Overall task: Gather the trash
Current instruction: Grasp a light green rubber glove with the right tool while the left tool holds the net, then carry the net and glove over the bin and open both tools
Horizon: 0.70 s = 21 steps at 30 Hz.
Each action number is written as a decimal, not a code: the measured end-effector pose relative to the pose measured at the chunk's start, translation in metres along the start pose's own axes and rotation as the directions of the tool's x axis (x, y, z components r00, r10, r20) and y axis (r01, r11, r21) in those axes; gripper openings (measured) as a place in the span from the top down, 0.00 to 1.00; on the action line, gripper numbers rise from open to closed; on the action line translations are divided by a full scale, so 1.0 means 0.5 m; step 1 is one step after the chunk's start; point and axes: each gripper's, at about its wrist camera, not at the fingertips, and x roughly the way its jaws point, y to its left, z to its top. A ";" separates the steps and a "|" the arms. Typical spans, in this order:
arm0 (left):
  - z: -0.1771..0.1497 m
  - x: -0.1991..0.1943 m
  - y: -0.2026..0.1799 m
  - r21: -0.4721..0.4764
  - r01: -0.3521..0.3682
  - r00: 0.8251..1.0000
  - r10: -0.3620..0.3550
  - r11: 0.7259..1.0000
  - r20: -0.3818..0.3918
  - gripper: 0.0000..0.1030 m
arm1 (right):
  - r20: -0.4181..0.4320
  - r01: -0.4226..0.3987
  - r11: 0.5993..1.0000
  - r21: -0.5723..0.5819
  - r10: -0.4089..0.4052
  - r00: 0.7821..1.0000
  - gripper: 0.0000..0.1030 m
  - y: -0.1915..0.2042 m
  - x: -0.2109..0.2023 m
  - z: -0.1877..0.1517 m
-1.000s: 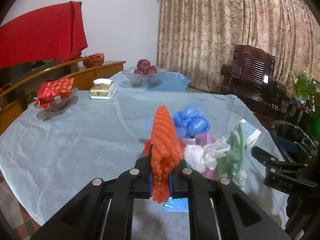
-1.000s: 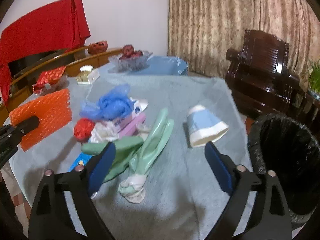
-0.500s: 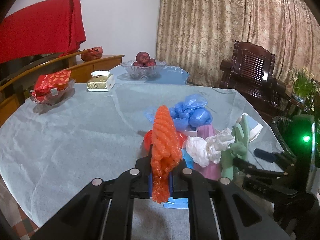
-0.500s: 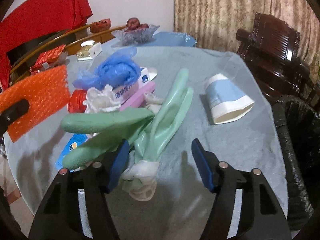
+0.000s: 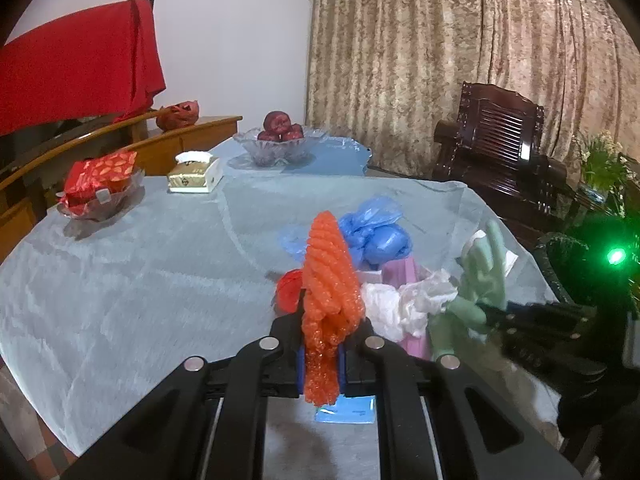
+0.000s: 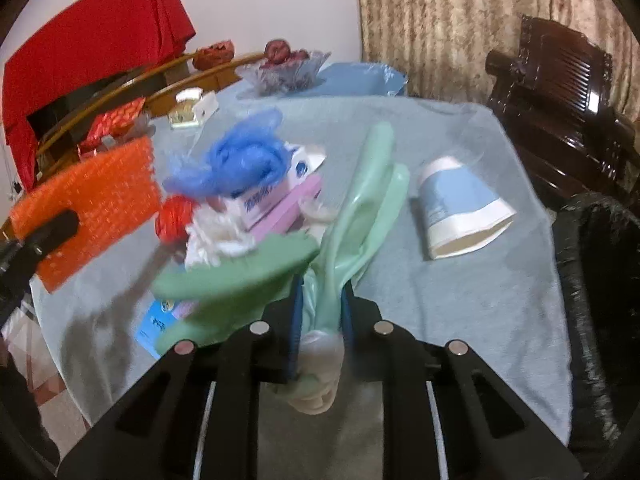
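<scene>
Now two grippers, both loaded: left gripper [image 5: 322, 354] pinching one orange bubble wrap sheet [image 5: 330, 280], right gripper [image 6: 320, 320] clamped on two green rubber gloves [image 6: 352, 208]. One paper cup [image 6: 460, 208] lying near the desk [image 6: 460, 300] edge, beside one black-lined bin [image 6: 600, 280].

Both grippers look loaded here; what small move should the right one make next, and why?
Probably lift the right gripper and swing it rightward to the black-lined trash bin. Its jaws are shut on the pale green rubber gloves, and the bin stands open just past the table edge. The left gripper holds orange bubble wrap.
</scene>
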 end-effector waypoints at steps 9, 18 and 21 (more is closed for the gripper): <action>0.035 -0.030 -0.044 0.030 0.031 0.998 -0.033 0.999 0.051 0.89 | 0.108 0.004 1.000 0.014 -0.006 0.994 0.85 -0.042 -0.112 0.031; 0.078 -0.055 -0.137 0.077 0.106 0.990 -0.113 0.991 0.090 0.89 | 0.202 0.033 0.999 0.006 -0.033 0.979 0.85 -0.074 -0.221 0.052; 0.089 -0.057 -0.173 0.092 0.137 0.984 -0.146 0.986 0.099 0.89 | 0.223 0.051 0.999 0.019 -0.054 0.973 0.85 -0.096 -0.250 0.055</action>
